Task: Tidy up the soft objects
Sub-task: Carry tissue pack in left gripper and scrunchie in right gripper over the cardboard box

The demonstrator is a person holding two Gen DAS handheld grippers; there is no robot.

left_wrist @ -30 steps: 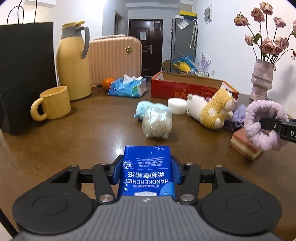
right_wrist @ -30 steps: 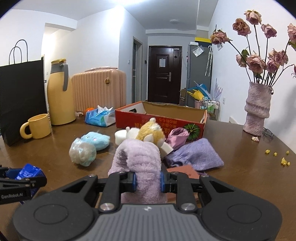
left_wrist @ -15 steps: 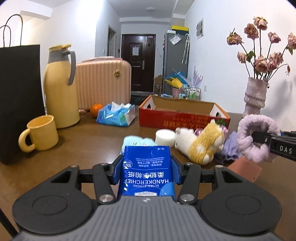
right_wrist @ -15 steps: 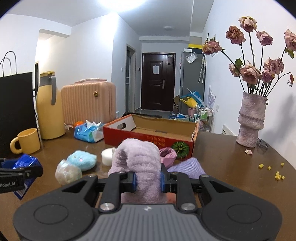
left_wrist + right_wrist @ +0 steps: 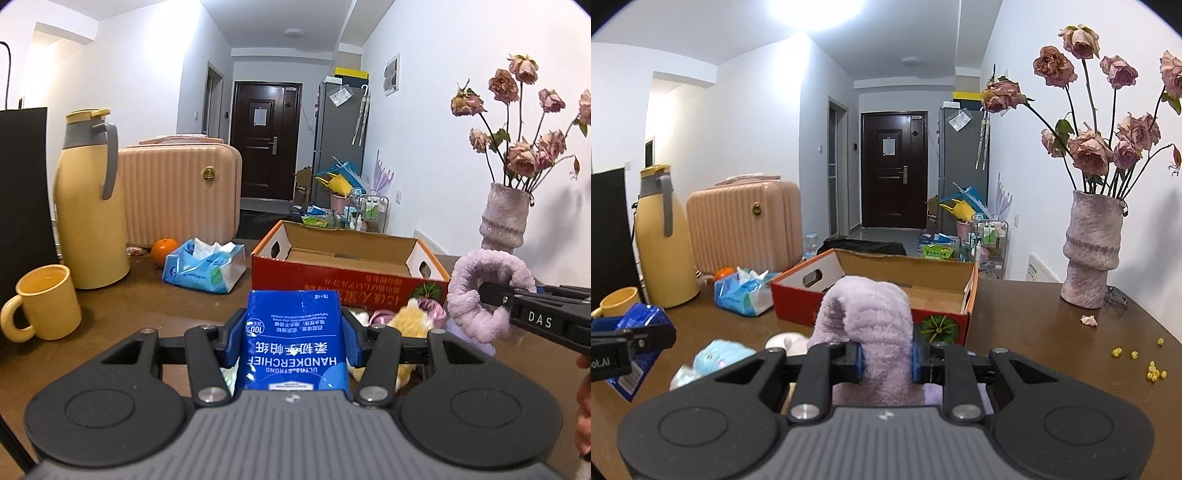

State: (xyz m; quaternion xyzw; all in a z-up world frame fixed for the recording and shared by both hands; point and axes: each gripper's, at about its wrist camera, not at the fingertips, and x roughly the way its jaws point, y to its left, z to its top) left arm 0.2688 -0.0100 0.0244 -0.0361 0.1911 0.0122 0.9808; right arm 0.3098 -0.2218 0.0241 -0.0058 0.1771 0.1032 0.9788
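Note:
My left gripper (image 5: 291,332) is shut on a blue handkerchief tissue pack (image 5: 293,343), held above the brown table. The same pack (image 5: 635,321) and gripper show at the left edge of the right wrist view. My right gripper (image 5: 885,363) is shut on a fluffy lilac ring-shaped band (image 5: 868,317), which also shows at the right of the left wrist view (image 5: 487,291). An open red cardboard box (image 5: 351,262) stands just beyond both grippers, its inside bare. A yellow plush toy (image 5: 406,321) and a light-blue plush (image 5: 716,358) lie on the table below, partly hidden.
A yellow mug (image 5: 44,302), a yellow jug (image 5: 88,199), a pink suitcase (image 5: 177,192), an orange (image 5: 164,249) and an opened tissue pack (image 5: 207,267) stand on the left. A vase of dried roses (image 5: 1091,251) stands on the right, with yellow crumbs (image 5: 1145,365) near it.
Both grippers have risen and moved forward toward the red box, each keeping its load. The plush toys have sunk lower in both views and the box interior has come into sight.

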